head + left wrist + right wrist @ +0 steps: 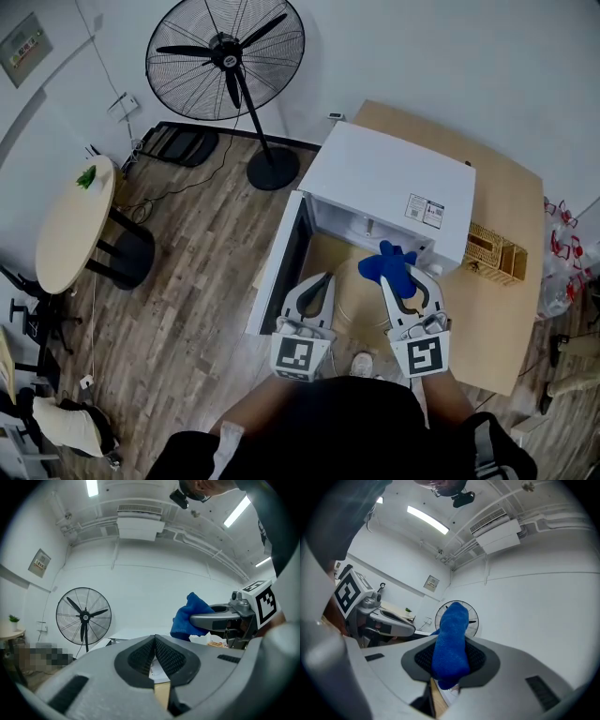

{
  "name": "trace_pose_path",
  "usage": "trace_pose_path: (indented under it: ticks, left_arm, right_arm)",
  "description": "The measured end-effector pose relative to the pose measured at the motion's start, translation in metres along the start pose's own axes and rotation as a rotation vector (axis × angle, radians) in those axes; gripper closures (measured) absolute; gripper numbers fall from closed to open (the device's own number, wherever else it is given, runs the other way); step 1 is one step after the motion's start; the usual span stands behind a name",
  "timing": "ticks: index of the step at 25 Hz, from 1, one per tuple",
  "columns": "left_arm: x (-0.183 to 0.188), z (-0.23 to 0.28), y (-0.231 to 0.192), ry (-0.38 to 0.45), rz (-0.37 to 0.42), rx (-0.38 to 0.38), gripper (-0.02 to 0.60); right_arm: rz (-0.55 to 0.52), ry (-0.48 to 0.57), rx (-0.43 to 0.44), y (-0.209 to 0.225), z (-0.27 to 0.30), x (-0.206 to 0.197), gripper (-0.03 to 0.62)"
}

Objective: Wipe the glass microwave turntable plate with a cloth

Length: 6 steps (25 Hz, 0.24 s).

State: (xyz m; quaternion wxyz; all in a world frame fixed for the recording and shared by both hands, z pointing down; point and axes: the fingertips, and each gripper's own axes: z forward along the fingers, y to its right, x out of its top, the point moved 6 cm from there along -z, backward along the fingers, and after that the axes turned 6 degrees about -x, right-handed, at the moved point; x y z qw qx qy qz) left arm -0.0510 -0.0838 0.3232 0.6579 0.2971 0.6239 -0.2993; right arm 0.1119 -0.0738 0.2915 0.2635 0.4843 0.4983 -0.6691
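Right tool [403, 281]: clenched on the blue cloth [384, 263], at the plate's far side.
Left tool [154, 640]: jaws pressed together, nothing between them.
Glass turntable plate [361, 300]: apparently flat on the tabletop [497, 319], before the open microwave [389, 183], between both tools.
Risk, we judge: with nothing holding it, the glass may slide under wiping pressure.

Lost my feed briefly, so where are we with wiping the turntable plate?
Done: the door of the white microwave is open and the right gripper is clamped on the blue cloth. In hand: both grippers sit before the opening, the left gripper shut and empty, what looks like the round glass plate between them. Left: the wiping; the cloth points up, apparently off the glass.
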Motion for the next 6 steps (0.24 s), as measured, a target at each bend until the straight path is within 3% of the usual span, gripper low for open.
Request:
trace_pose_path:
  ticks: [6]
  left_arm:
    - [-0.0032, -0.003, 0.0086, -0.013, 0.017, 0.005, 0.575]
  right_arm:
    - [-0.015, -0.022, 0.015, -0.0007, -0.0064, -0.0045, 0.5]
